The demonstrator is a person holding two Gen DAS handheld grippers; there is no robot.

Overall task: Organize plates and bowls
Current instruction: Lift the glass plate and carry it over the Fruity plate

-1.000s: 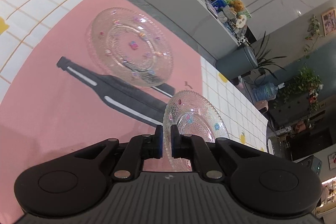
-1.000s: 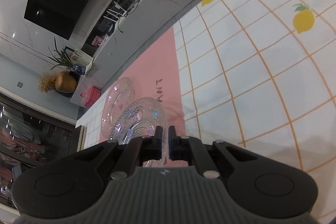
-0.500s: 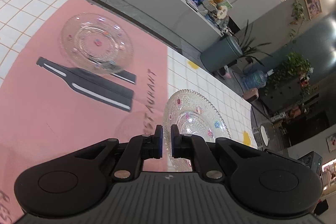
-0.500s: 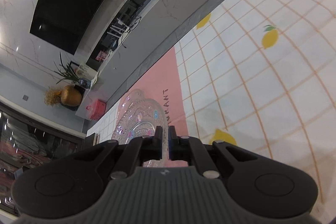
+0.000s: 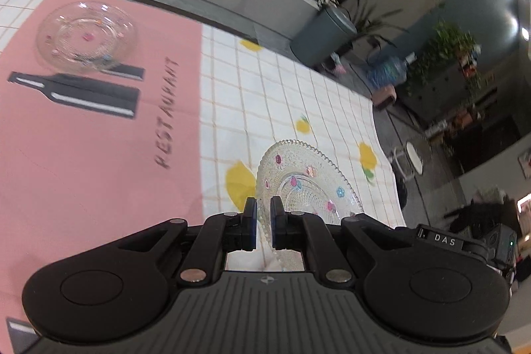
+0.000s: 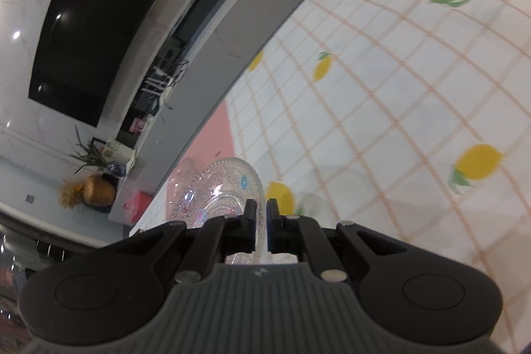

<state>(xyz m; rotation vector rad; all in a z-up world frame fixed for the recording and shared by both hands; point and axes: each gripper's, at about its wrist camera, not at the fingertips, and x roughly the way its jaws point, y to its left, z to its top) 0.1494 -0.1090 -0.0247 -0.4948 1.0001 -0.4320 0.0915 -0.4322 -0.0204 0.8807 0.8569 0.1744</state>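
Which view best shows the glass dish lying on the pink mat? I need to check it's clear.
The left wrist view: the glass dish lies whole on the pink mat. In the right wrist view only a sliver peeks out behind the held glass plate.

The plate [image 5: 308, 181] was clear pressed glass, glossy, its rim beaded and its surface textured. The far dish [image 5: 86, 37] was smooth clear glass. The tablecloth [image 5: 282, 108] looked matt cloth. The left tool [image 5: 264, 221] was matt black plastic.
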